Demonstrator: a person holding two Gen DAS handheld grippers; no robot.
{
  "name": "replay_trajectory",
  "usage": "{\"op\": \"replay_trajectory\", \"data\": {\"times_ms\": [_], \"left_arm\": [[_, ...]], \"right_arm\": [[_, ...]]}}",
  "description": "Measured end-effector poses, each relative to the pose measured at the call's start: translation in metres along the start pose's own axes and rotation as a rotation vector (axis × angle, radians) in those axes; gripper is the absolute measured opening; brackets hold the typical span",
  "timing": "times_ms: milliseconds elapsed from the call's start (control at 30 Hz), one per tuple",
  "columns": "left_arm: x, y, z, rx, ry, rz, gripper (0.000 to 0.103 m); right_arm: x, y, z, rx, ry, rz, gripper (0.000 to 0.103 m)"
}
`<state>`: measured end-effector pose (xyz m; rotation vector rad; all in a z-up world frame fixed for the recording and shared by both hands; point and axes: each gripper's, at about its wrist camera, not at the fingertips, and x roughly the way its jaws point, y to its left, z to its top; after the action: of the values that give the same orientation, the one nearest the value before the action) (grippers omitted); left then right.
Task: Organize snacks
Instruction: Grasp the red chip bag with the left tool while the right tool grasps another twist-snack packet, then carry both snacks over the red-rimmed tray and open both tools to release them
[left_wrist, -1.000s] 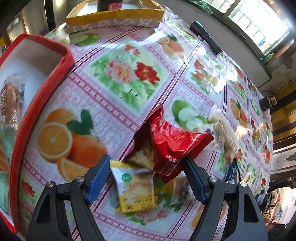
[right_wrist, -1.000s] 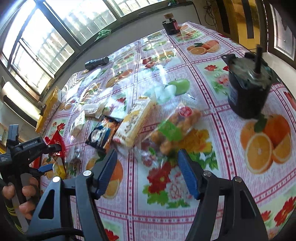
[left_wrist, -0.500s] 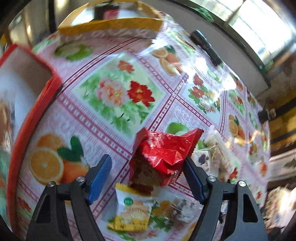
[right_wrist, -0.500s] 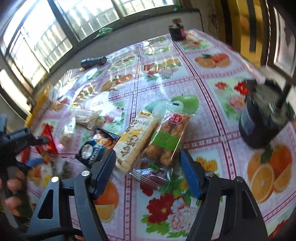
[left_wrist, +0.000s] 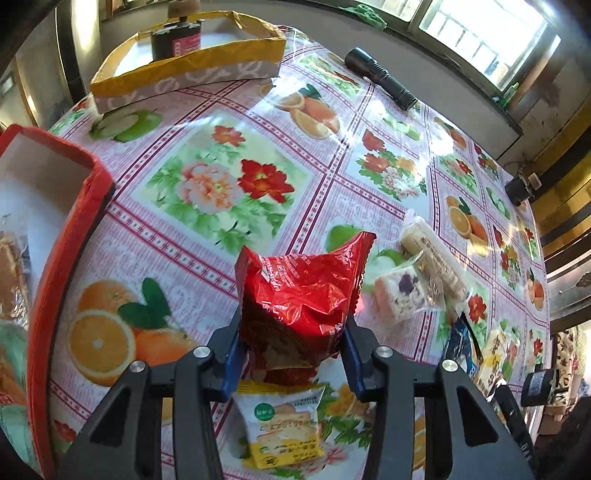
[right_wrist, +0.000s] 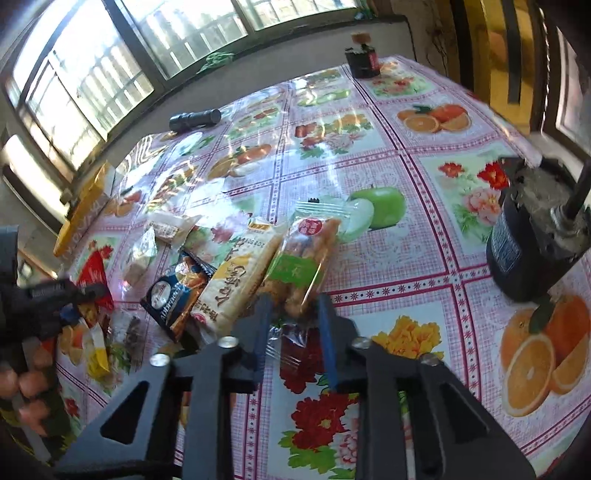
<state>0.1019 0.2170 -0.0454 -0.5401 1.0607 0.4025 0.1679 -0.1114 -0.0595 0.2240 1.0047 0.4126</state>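
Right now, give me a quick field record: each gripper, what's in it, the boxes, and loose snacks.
left gripper: jaws closing, pads pressed on red snack packet
right gripper: jaws closing on clear packet with green label
red box: at left edge of left wrist view, some packets already inside
yellow box: far end of table, dark jar inside
loose snacks: yellow biscuit packet beneath the left gripper; long cream packet and blue packet beside right gripper
other: black flashlight near window
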Motion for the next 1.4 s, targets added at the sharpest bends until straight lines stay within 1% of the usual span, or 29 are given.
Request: {"op": "replay_trajectory", "data": {"times_ms": [67, 167, 267, 333, 367, 400, 533, 633, 667, 700, 833, 1000, 1100, 1233, 1400], "left_arm": [[-0.003, 0.002, -0.004, -0.003, 0.004, -0.010, 0.045], [-0.012, 0.007, -0.011, -0.003, -0.003, -0.023, 0.044], [-0.024, 0.010, -0.017, 0.006, -0.020, -0.037, 0.044], [-0.034, 0.011, -0.022, 0.016, -0.034, -0.050, 0.044], [-0.038, 0.012, -0.024, 0.020, -0.039, -0.057, 0.044], [-0.042, 0.014, -0.025, 0.025, -0.043, -0.062, 0.043], [-0.062, 0.021, -0.035, 0.044, -0.082, -0.053, 0.043], [-0.075, 0.024, -0.042, 0.056, -0.111, -0.040, 0.043], [-0.078, 0.025, -0.044, 0.062, -0.119, -0.035, 0.043], [-0.084, 0.027, -0.048, 0.070, -0.129, -0.028, 0.043], [-0.095, 0.031, -0.058, 0.076, -0.147, -0.022, 0.043], [-0.114, 0.048, -0.073, 0.065, -0.174, -0.009, 0.043], [-0.125, 0.061, -0.080, 0.048, -0.191, -0.002, 0.043], [-0.141, 0.074, -0.089, 0.039, -0.224, 0.019, 0.043], [-0.153, 0.085, -0.095, 0.029, -0.255, 0.048, 0.043]], "right_arm": [[0.000, 0.001, 0.002, 0.024, -0.004, 0.006, 0.046], [0.004, 0.008, 0.007, 0.015, -0.023, -0.068, 0.046], [0.012, 0.016, 0.013, -0.039, -0.032, -0.154, 0.046], [0.019, 0.024, 0.017, -0.096, -0.034, -0.219, 0.044], [0.022, 0.029, 0.018, -0.137, -0.038, -0.258, 0.035], [0.024, 0.031, 0.017, -0.162, -0.040, -0.284, 0.035], [0.010, 0.031, 0.010, -0.155, -0.049, -0.212, 0.035], [-0.014, 0.037, 0.000, -0.143, -0.084, -0.128, 0.035], [-0.021, 0.039, -0.004, -0.138, -0.095, -0.098, 0.035], [-0.029, 0.042, -0.008, -0.124, -0.100, -0.050, 0.035], [-0.050, 0.059, -0.027, -0.107, -0.084, 0.092, 0.035], [-0.068, 0.091, -0.046, -0.150, -0.075, 0.186, 0.035], [-0.073, 0.106, -0.052, -0.169, -0.070, 0.228, 0.035], [-0.076, 0.122, -0.060, -0.187, -0.057, 0.276, 0.036], [-0.082, 0.138, -0.070, -0.212, -0.049, 0.311, 0.036]]}}
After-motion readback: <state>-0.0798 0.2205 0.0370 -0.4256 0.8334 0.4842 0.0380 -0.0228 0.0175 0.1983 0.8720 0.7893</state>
